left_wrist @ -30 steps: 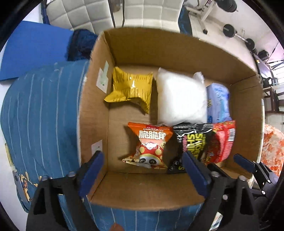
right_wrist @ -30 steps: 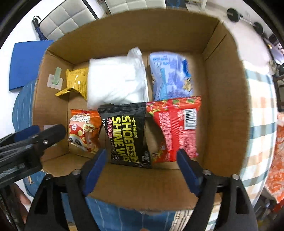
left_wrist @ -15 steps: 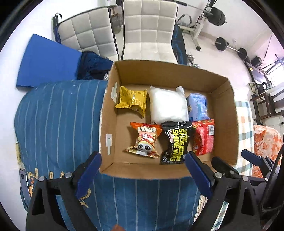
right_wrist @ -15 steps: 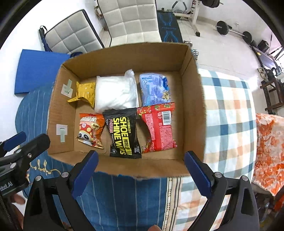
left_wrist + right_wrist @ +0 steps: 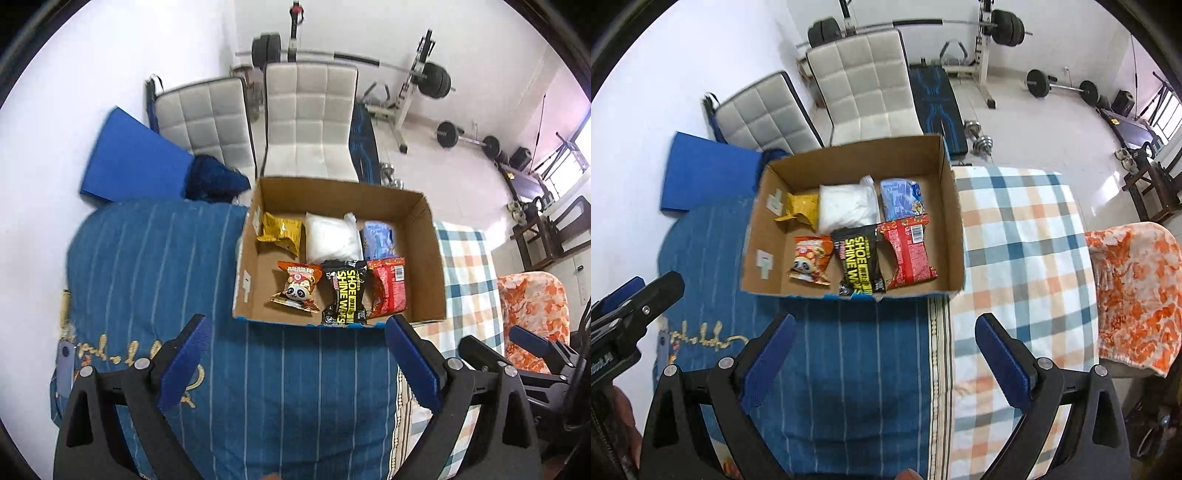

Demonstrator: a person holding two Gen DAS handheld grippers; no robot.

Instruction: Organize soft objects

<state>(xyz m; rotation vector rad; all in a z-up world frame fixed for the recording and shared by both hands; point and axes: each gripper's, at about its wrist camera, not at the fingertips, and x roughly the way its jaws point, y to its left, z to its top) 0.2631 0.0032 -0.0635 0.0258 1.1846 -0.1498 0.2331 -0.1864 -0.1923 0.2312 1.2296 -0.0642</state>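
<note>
An open cardboard box (image 5: 428, 258) (image 5: 955, 229) stands on the bed. Inside lie several soft packets in two rows: a yellow packet (image 5: 279, 232) (image 5: 801, 210), a white bag (image 5: 332, 240) (image 5: 846, 210), a light blue pack (image 5: 378, 240) (image 5: 901, 199), an orange panda snack (image 5: 297, 288) (image 5: 809, 260), a black shoe wipes pack (image 5: 345, 295) (image 5: 858, 264) and a red packet (image 5: 389, 288) (image 5: 908, 254). My left gripper (image 5: 295, 362) and right gripper (image 5: 882, 358) are both open and empty, held well back from the box above the bedding.
A blue striped cover (image 5: 147, 266) (image 5: 849, 350) lies left of and in front of the box, a checked blanket (image 5: 1023, 240) to its right, an orange floral cloth (image 5: 1134, 295) far right. White chairs (image 5: 310, 118), a blue mat (image 5: 133, 162) and gym weights (image 5: 436, 79) stand behind.
Both grippers have pulled back and up from just above the box. The box now looks small and more of the bed and room shows. The packets have not moved.
</note>
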